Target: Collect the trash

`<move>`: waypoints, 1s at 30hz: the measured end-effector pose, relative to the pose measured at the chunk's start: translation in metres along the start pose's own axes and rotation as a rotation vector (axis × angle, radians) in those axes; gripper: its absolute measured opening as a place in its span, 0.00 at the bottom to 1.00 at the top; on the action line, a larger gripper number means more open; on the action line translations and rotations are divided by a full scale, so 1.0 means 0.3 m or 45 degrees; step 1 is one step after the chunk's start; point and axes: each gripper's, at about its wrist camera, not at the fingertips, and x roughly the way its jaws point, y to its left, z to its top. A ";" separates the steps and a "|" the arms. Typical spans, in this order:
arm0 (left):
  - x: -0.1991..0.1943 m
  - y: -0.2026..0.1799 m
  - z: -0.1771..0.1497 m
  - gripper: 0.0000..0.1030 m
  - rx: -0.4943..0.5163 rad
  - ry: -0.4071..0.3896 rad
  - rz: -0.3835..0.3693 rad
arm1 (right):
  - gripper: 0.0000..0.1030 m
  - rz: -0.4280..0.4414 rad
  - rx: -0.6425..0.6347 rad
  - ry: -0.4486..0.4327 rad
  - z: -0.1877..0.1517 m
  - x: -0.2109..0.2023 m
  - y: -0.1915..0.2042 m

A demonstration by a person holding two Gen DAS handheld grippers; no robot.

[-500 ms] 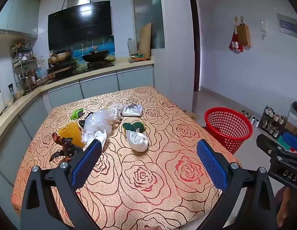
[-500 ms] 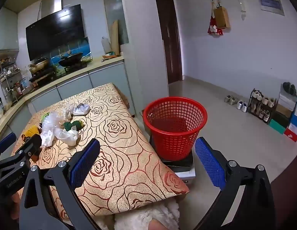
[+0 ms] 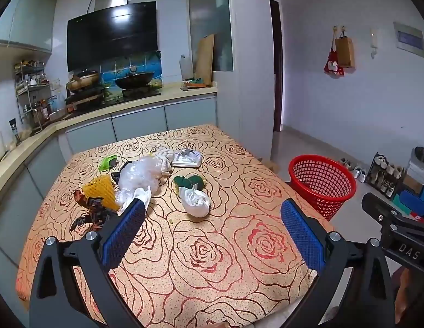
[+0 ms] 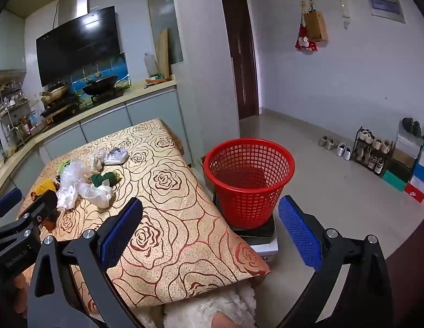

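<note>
Both grippers — left [image 3: 212,224] and right [image 4: 210,218] — are hovering spread wide, holding nothing. Trash [image 3: 146,180] is lying heaped mid-table [image 3: 239,259]; the red basket [image 4: 249,180] is standing just beside the table.

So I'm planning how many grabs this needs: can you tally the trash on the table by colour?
White or clear bags and wrappers: 4, the big clear bag, small tied bag, flat packet, crumpled bit
Green: 2, wrapper, dark lump
Yellow: 1, net
Dark brown: 1, wrapper
Total: 8, roughly; the pile overlaps.
</note>
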 end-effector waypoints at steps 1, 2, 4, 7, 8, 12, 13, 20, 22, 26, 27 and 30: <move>-0.002 0.002 0.000 0.93 -0.001 0.000 -0.002 | 0.94 0.000 0.000 0.002 0.000 -0.001 -0.002; -0.004 0.003 -0.001 0.93 -0.002 -0.001 -0.003 | 0.94 0.002 0.001 0.004 0.004 -0.006 -0.006; -0.007 0.007 -0.001 0.93 -0.003 -0.002 -0.004 | 0.94 0.001 -0.001 0.007 0.001 0.005 -0.001; -0.002 0.015 -0.007 0.93 -0.006 0.000 -0.007 | 0.94 -0.008 -0.008 0.005 -0.001 -0.010 0.011; -0.003 0.013 -0.007 0.93 -0.004 0.000 -0.007 | 0.94 -0.009 -0.009 0.005 0.000 -0.012 0.010; -0.007 0.015 -0.010 0.93 -0.005 0.003 -0.015 | 0.94 -0.015 -0.007 0.001 -0.001 -0.011 0.013; -0.007 0.015 -0.011 0.93 -0.004 0.004 -0.018 | 0.94 -0.019 -0.006 -0.001 -0.002 -0.010 0.014; -0.011 0.011 -0.011 0.93 0.005 0.004 -0.027 | 0.94 -0.039 0.001 0.002 -0.004 -0.008 0.011; -0.011 0.010 -0.012 0.93 0.005 0.005 -0.026 | 0.94 -0.038 0.002 0.003 -0.005 -0.006 0.011; -0.009 0.008 -0.012 0.93 0.008 0.006 -0.025 | 0.94 -0.042 0.004 0.006 -0.007 -0.005 0.011; -0.009 0.008 -0.012 0.93 0.008 0.005 -0.025 | 0.94 -0.043 0.006 0.007 -0.008 -0.004 0.010; -0.008 0.007 -0.011 0.93 0.007 0.006 -0.026 | 0.94 -0.042 0.007 0.008 -0.008 -0.002 0.008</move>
